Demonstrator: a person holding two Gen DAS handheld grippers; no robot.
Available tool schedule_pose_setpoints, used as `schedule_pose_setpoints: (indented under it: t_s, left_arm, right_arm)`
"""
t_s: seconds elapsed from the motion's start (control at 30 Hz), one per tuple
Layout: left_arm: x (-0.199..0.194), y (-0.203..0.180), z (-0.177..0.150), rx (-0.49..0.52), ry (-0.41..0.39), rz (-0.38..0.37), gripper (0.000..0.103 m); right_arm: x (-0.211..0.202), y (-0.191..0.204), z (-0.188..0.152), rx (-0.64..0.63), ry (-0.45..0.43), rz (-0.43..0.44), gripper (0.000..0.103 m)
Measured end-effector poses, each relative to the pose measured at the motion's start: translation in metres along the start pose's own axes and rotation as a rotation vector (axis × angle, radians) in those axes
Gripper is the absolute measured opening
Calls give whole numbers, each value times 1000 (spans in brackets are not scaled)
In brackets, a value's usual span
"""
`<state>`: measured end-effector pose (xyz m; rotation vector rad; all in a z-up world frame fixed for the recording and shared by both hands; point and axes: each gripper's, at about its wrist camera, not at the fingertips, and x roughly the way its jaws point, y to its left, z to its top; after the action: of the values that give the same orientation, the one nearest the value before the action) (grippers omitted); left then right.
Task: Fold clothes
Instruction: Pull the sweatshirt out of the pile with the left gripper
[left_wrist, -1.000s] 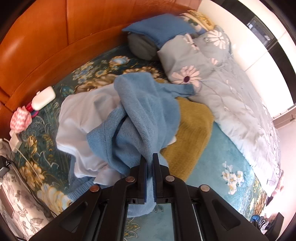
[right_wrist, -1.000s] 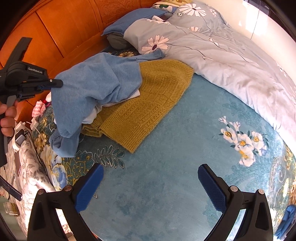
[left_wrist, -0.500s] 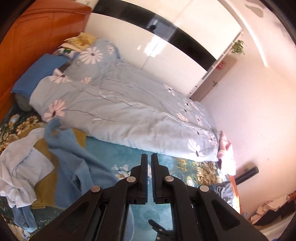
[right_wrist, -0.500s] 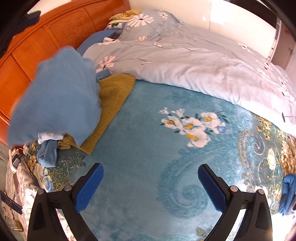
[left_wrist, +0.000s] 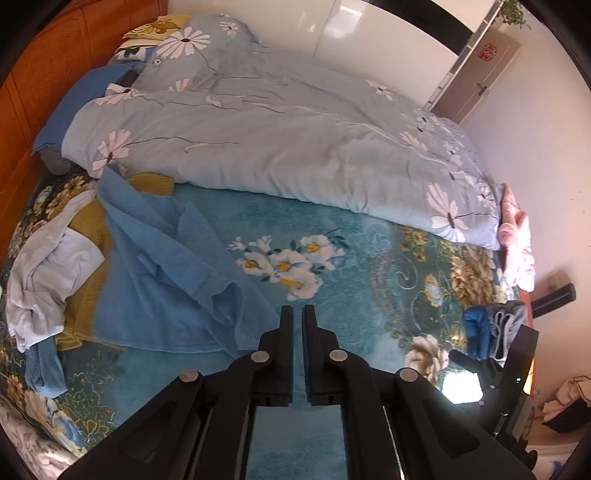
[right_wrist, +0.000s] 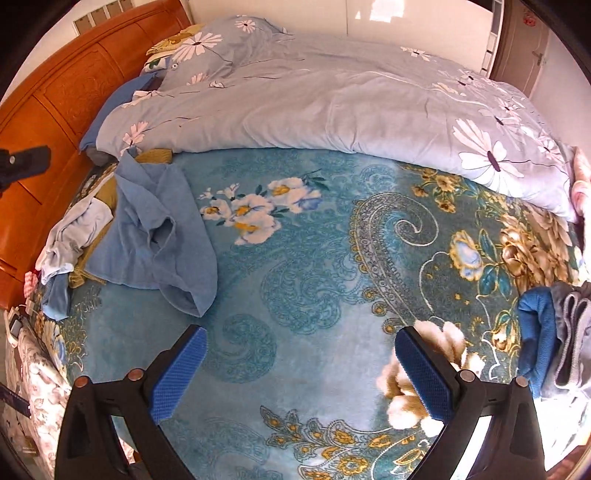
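The blue garment (left_wrist: 162, 273) lies rumpled and spread on the teal floral blanket (left_wrist: 332, 258), its far end draped over a mustard knit (left_wrist: 83, 280) and beside a crumpled white garment (left_wrist: 48, 266). The grey daisy-print duvet (left_wrist: 277, 136) lies bunched beyond the blue garment, along the blanket's far edge. The left gripper (left_wrist: 298, 314) hangs just past the garment's near corner, fingers nearly together with nothing between them. The right gripper (right_wrist: 301, 363) hovers over bare blanket near the garment's lower corner, blue pads (right_wrist: 423, 373) spread wide and empty. Folded clothes (right_wrist: 554, 336) sit well apart from the garment.
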<state>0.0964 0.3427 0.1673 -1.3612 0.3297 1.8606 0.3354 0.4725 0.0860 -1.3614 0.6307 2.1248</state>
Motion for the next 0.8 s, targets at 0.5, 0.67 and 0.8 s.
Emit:
schedule_pose_setpoints:
  t_s: [0.5, 0.67, 0.8]
  left_arm:
    - [50, 81, -21, -44, 115, 16, 71]
    - [84, 96, -14, 44, 163, 31, 78]
    - [117, 102, -1, 215, 196, 77, 79]
  right_arm:
    - [63, 97, 24, -85, 48, 136, 103]
    - [81, 111, 35, -83, 53, 119, 103]
    - [102, 124, 39, -102, 78, 102, 103]
